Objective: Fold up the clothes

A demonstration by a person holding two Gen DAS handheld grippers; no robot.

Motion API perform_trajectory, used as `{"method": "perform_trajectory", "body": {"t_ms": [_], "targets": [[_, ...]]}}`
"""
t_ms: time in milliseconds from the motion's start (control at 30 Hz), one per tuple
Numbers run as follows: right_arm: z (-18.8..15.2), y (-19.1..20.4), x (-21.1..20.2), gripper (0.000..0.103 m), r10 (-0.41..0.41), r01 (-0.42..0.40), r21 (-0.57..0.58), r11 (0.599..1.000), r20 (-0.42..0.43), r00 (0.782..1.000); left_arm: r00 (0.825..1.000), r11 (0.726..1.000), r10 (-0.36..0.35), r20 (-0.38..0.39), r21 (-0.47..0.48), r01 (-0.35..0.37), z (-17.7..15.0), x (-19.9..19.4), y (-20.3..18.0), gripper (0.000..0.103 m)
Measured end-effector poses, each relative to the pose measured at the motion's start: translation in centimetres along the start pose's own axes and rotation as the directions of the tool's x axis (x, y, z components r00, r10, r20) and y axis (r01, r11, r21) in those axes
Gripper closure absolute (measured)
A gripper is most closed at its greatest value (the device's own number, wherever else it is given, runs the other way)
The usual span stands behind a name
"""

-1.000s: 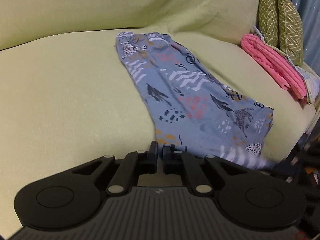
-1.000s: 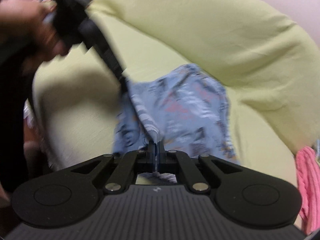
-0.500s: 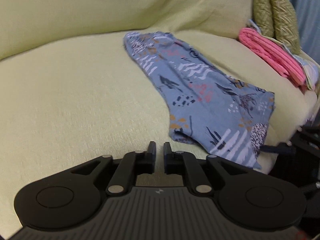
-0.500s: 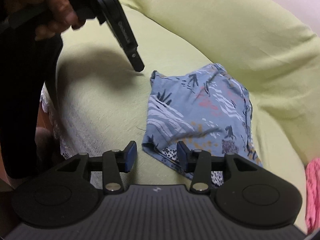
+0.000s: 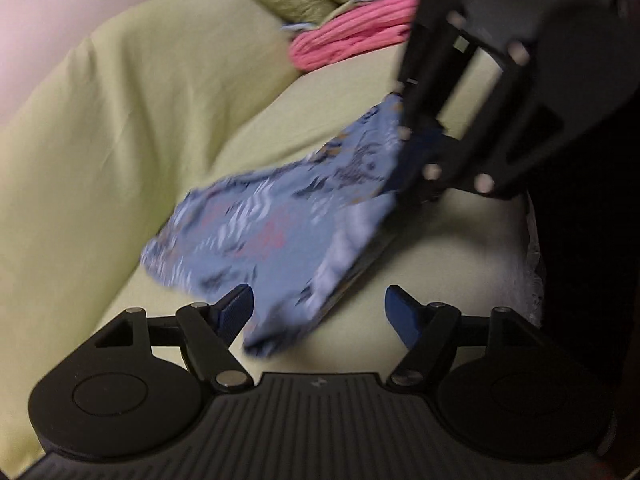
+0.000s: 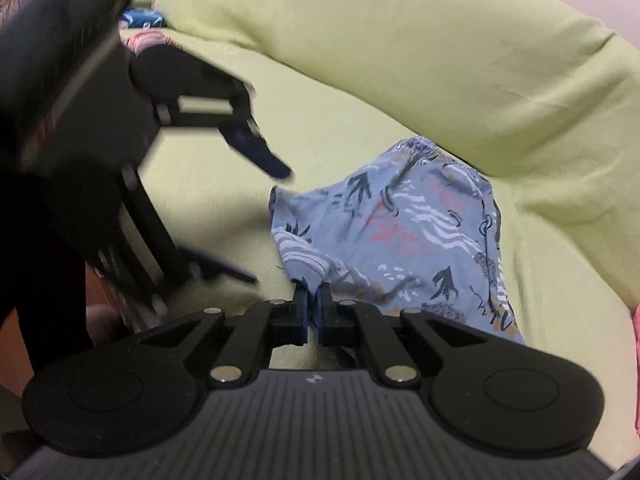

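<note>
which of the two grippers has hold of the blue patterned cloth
The right gripper: it is shut on the blue patterned cloth. The left gripper is open, gripping nothing.

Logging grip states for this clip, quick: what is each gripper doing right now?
Left gripper: open, holding nothing; the blue patterned garment lies between its jaws.
Right gripper: shut on the garment's edge.

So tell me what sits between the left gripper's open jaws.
In the left wrist view, a corner of the blue patterned garment hangs between them, over the yellow-green sofa.
</note>
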State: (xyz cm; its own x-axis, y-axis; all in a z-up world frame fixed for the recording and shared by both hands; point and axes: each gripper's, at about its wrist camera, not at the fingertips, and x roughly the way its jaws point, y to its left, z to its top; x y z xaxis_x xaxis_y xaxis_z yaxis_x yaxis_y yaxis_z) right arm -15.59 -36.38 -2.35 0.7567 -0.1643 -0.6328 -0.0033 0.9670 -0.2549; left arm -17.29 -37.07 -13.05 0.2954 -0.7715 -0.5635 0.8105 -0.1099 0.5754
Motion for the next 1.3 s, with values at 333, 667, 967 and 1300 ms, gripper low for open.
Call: {"method": "perform_trajectory", "body": {"t_ms": [333, 667, 967, 1300], "targets": [[-2.7, -0.3, -1.2, 0.034, -0.066, 0.066, -0.087, 0.994, 0.002, 0.998, 0.999, 0.998, -0.006, -0.034, -0.059, 0.004, 1.4, 2.0, 1.2, 0.100], [-5.0, 0.0, 2.4, 0.037, -0.199, 0.202, -0.320, 0.925, 0.043, 0.979, 0.999, 0.993, -0.045, -0.011, -0.107, 0.044, 2.5, 1.2, 3.9, 0.100], [-8.8, -6.1, 4.4, 0.096, -0.410, 0.348, -0.466, 0.814, -0.034, 0.912, 0.998, 0.991, -0.050, -0.024, -0.125, 0.046, 1.9, 1.2, 4.9, 0.100], [-6.1, -3.3, -1.8, 0.102, -0.271, 0.236, -0.350, 0.907, -0.054, 0.961, 0.996, 0.986, -0.086, -0.031, -0.144, 0.080, -0.7, -3.6, 6.0, 0.102]]}}
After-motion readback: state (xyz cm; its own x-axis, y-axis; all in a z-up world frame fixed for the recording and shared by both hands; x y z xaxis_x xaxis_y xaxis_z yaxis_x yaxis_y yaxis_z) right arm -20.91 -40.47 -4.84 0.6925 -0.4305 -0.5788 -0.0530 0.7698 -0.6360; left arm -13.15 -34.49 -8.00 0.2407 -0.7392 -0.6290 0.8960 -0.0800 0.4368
